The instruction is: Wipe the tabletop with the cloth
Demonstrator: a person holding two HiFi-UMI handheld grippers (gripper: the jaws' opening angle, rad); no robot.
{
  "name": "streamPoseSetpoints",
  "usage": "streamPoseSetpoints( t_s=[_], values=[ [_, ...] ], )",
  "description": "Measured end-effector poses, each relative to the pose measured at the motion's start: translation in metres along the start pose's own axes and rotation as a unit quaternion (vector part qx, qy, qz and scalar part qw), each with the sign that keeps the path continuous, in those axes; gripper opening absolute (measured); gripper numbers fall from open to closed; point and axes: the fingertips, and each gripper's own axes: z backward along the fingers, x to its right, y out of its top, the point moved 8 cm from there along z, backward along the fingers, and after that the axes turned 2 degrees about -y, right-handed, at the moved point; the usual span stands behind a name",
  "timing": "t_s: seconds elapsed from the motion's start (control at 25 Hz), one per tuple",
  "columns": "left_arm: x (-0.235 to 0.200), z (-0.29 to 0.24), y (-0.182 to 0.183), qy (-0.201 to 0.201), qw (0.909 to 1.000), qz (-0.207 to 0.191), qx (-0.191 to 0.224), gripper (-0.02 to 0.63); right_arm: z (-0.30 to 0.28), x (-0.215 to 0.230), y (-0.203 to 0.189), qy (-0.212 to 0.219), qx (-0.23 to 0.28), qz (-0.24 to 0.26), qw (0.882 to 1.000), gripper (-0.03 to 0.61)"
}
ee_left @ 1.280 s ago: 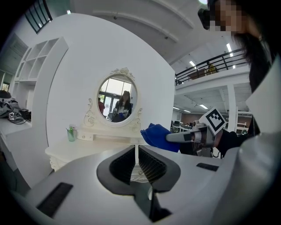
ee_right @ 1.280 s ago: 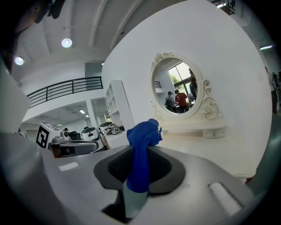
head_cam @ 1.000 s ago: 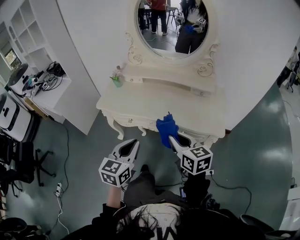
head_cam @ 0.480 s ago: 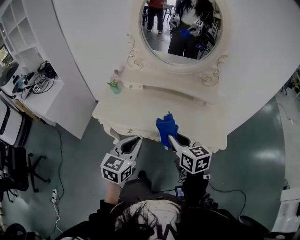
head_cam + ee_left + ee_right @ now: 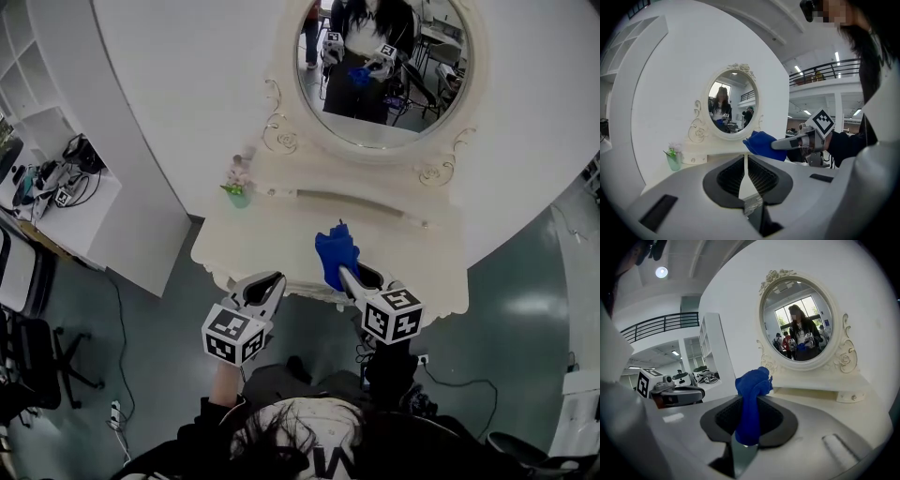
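A cream dressing table [image 5: 272, 239] with an oval mirror [image 5: 380, 70] stands against the white wall. My right gripper [image 5: 348, 274] is shut on a bunched blue cloth [image 5: 335, 257], held just above the table's front edge. In the right gripper view the blue cloth [image 5: 751, 401] stands up between the jaws of my right gripper [image 5: 749, 425]. My left gripper [image 5: 263, 290] hovers at the front edge, left of the cloth, shut with nothing in it. In the left gripper view my left gripper [image 5: 745, 176] has its jaws almost together, and the blue cloth [image 5: 761, 144] shows ahead to the right.
A small green cup with flowers [image 5: 237, 190] stands at the table's back left, also the green cup [image 5: 673, 159] in the left gripper view. A low shelf ledge [image 5: 366, 208] runs below the mirror. A white shelf unit [image 5: 42, 178] with gear stands at left.
The table has drawn closer and lower in the head view as the person stepped toward it. Both grippers keep their places relative to each other; the cloth stays held.
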Motion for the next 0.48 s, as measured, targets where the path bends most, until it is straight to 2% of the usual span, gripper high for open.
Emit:
streamPoseSetpoints(
  t_s=[0.48],
  values=[
    [-0.047, 0.007, -0.014, 0.012, 0.9992, 0.036, -0.012, 0.003, -0.075, 0.006, 0.025, -0.002, -0.027, 0.034, 0.999, 0.087]
  ],
)
